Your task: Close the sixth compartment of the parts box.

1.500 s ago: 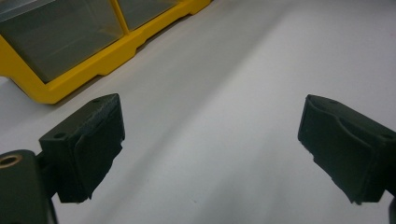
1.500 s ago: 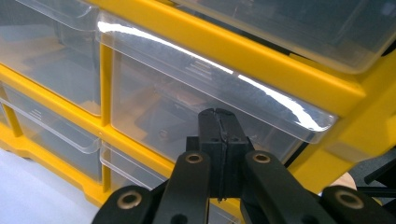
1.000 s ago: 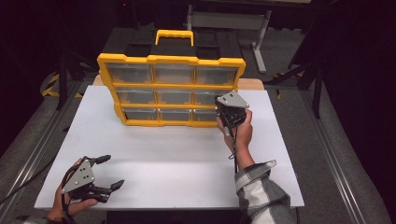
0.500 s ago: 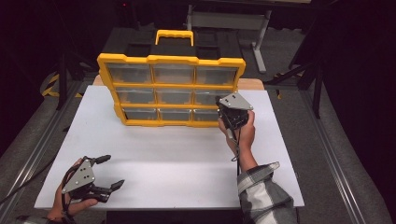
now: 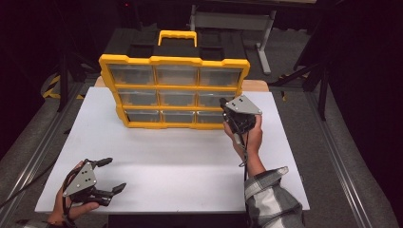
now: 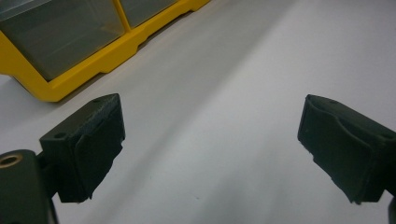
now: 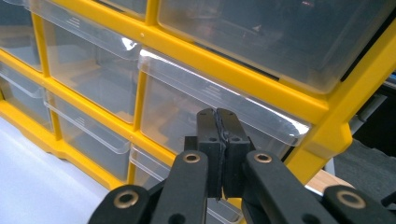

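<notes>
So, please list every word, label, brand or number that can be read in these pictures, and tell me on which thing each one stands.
None: no word, number or brand can be read in any view.
Yellow organizer: plain frame, no label visible.
Clear drawers: small moulded ridges only, no lettering.
Grey plate on the right gripper: blank except for small holes.
Left gripper: no marking visible.
White table: unmarked.

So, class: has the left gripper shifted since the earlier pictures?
No. The left gripper sits at the same spot by the white board's near-left corner.
</notes>
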`<state>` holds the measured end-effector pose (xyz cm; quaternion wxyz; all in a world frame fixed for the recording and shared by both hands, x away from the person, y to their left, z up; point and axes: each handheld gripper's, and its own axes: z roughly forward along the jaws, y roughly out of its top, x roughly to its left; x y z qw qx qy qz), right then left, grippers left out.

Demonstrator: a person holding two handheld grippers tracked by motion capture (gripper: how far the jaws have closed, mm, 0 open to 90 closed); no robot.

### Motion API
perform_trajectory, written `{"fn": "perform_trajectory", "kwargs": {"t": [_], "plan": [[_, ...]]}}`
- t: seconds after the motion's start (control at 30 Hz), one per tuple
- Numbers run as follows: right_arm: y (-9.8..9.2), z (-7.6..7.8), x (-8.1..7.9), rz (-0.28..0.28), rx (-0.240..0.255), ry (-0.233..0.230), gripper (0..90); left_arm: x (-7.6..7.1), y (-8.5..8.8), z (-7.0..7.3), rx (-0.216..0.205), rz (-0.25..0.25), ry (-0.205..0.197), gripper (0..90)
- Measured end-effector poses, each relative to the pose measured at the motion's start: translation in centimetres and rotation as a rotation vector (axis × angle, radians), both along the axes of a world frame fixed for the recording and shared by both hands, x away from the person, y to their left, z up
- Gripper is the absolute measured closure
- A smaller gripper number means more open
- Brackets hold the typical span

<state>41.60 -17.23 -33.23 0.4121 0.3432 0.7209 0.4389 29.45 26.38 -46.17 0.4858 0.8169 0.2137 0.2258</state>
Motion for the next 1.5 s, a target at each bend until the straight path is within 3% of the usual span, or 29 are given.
{"fn": "perform_trajectory", "kwargs": {"t": [0.23,0.77,1.1,1.23,1.3,1.5], "plan": [[-0.1,0.1,-0.2,0.015,0.010,-0.007,85.3,0.0,0.0,0.1,0.002,0.002,-0.003,8.4],[-0.4,-0.3,-0.3,0.035,0.044,-0.013,59.9,0.1,0.1,0.0,-0.004,0.003,0.001,8.4],[-0.2,-0.5,-0.3,0.043,0.059,-0.035,35.9,0.1,0.1,0.0,-0.003,0.002,0.002,8.4],[0.2,-0.7,-0.3,0.057,0.027,-0.040,25.9,0.1,0.1,0.0,0.000,0.001,0.004,8.4],[0.2,-0.9,-0.4,0.062,0.042,-0.046,19.4,0.1,0.0,0.0,0.000,0.001,0.004,8.4],[0.4,-1.0,-0.4,0.056,0.042,-0.054,12.8,0.1,0.1,0.0,0.002,-0.002,0.005,8.4]]}}
